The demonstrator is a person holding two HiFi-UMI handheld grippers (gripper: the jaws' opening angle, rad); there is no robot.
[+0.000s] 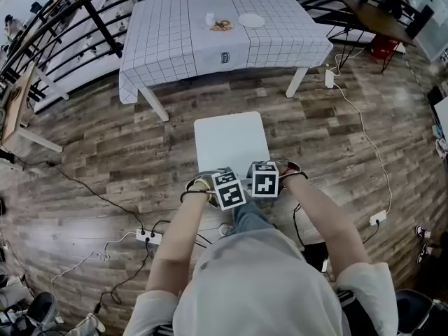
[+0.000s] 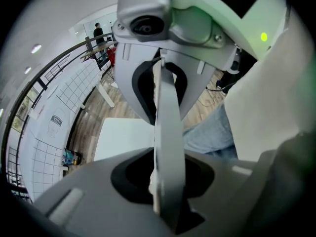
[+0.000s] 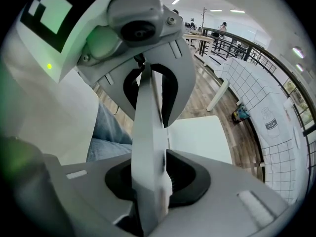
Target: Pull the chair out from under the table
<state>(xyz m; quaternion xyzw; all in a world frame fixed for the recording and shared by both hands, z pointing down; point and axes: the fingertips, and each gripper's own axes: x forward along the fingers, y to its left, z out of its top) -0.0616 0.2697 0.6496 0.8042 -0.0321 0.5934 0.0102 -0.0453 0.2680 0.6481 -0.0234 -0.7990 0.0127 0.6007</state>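
Person's forearms are reaching forward and down from the bottom of the head view, one claw in each hand.

Left claw [image 1: 225, 189] and right claw [image 1: 264, 180] are sitting side by side, marker cubes up, at the near edge of the chair [image 1: 231, 142], both pointing steeply down.

Left gripper view: the backrest [image 2: 168, 132] is showing edge-on as a thin pale panel standing between the jaws. A dark gap is showing on each side of it, so the jaws are standing apart around the panel, not pressing on it.

Right gripper view: same reading. The panel is running between the jaws with dark space on both sides, so the claw is loose around the backrest.

The chair's white seat is lying just beyond the claws, on the wood floor [image 1: 105, 159]. The whole chair is standing clear of the desk [image 1: 175, 40], with a strip of bare floor between the seat's far edge and the desk's near edge.

A power strip [image 1: 148, 236] and cables are trailing on the floor to the left.

The desk is wearing a checked cloth and carrying a white plate [image 1: 252, 20] near its far side. A dark railing [image 1: 84, 5] is running behind it.
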